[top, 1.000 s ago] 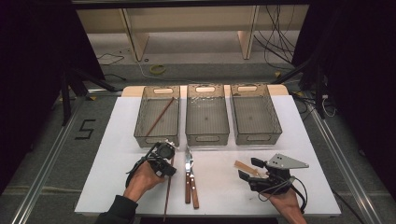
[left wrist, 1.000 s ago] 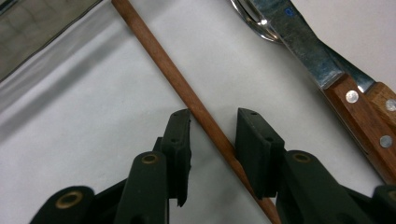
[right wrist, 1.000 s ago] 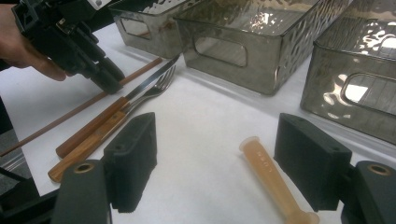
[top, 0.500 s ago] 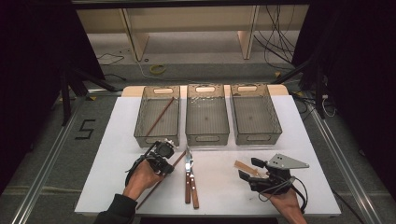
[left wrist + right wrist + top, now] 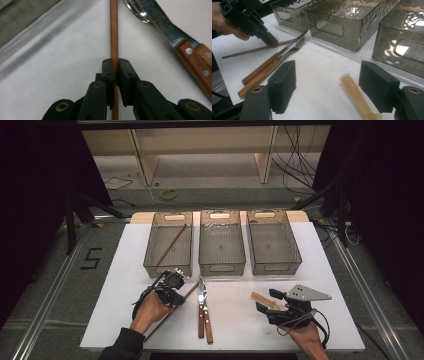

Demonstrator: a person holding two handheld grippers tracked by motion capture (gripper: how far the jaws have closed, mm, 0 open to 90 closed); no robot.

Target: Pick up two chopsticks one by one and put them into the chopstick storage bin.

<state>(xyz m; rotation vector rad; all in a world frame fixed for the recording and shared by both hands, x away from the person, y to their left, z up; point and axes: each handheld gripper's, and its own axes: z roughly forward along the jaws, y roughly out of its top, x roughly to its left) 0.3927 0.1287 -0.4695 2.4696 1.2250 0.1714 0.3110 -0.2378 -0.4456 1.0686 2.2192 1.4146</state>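
Observation:
My left gripper (image 5: pixel 179 295) (image 5: pixel 114 67) is shut on a thin brown chopstick (image 5: pixel 161 322) (image 5: pixel 114 37), which slants just over the white table (image 5: pixel 110 320). Its far end points at the knife and fork (image 5: pixel 202 312) lying side by side with wooden handles. In the left gripper view the knife blade (image 5: pixel 160 22) lies just right of the stick. My right gripper (image 5: pixel 266 301) (image 5: pixel 329 85) stands open low over the table. A pale beige stick-like piece (image 5: pixel 261 299) (image 5: pixel 357 95) lies between its pads (image 5: pixel 283 82). The right gripper view also shows the left gripper (image 5: pixel 249 20).
Three clear grey baskets stand in a row at the back: left (image 5: pixel 151 265), middle (image 5: pixel 222 266), right (image 5: pixel 274 265). A second brown chopstick (image 5: pixel 170 245) lies in the left basket. The table's front edge runs just below both hands.
The left gripper has swung the chopstick from nearly straight ahead to a slant, its far end now toward the knife and fork. The right gripper has stayed put.

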